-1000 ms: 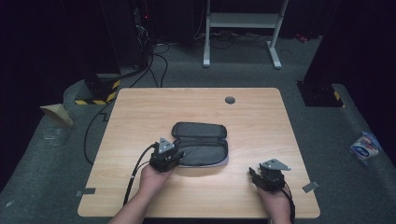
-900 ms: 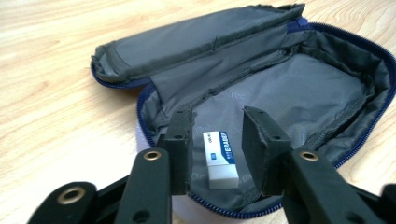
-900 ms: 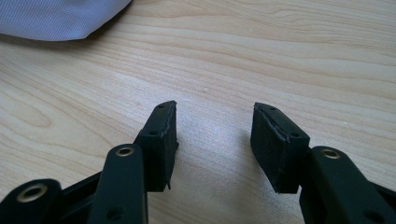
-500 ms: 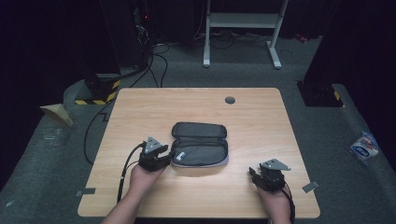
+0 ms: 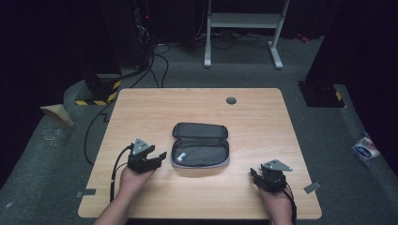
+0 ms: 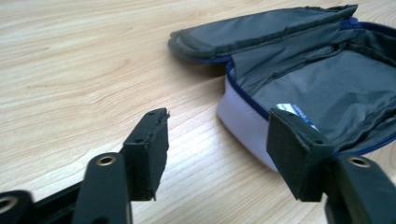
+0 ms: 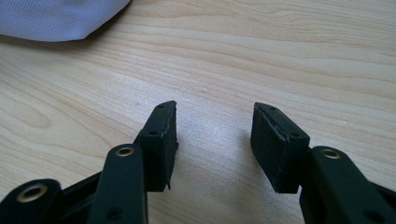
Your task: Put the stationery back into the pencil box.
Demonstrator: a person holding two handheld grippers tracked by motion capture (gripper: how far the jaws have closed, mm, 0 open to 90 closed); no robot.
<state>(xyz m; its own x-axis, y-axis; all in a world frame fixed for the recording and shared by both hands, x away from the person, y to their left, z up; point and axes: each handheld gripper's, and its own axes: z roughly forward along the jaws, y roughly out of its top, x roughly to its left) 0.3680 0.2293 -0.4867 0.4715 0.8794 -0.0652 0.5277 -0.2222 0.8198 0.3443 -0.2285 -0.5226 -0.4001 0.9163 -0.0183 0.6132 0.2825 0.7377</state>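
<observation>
A grey zip pouch (image 5: 201, 144) lies open in the middle of the wooden table (image 5: 263, 122), its lid folded back toward the far side. The left gripper view shows its dark lining, blue zip and a small label inside the pouch (image 6: 322, 88). My left gripper (image 5: 162, 155) is open just left of the pouch, apart from it, jaws (image 6: 217, 135) empty. My right gripper (image 5: 253, 174) rests near the front right of the table, open over bare wood (image 7: 215, 123), with a pale corner of the pouch (image 7: 60, 16) at the upper left.
A round cable hole (image 5: 231, 100) sits near the table's far edge. Beyond the table are a white frame stand (image 5: 241, 28), cables on the floor (image 5: 141, 70) and a yellow-black striped box (image 5: 101, 93). A packet (image 5: 366, 147) lies on the floor at right.
My left gripper has drawn back leftward off the pouch's near-left corner and now stands open beside it. The right gripper has stayed put.
</observation>
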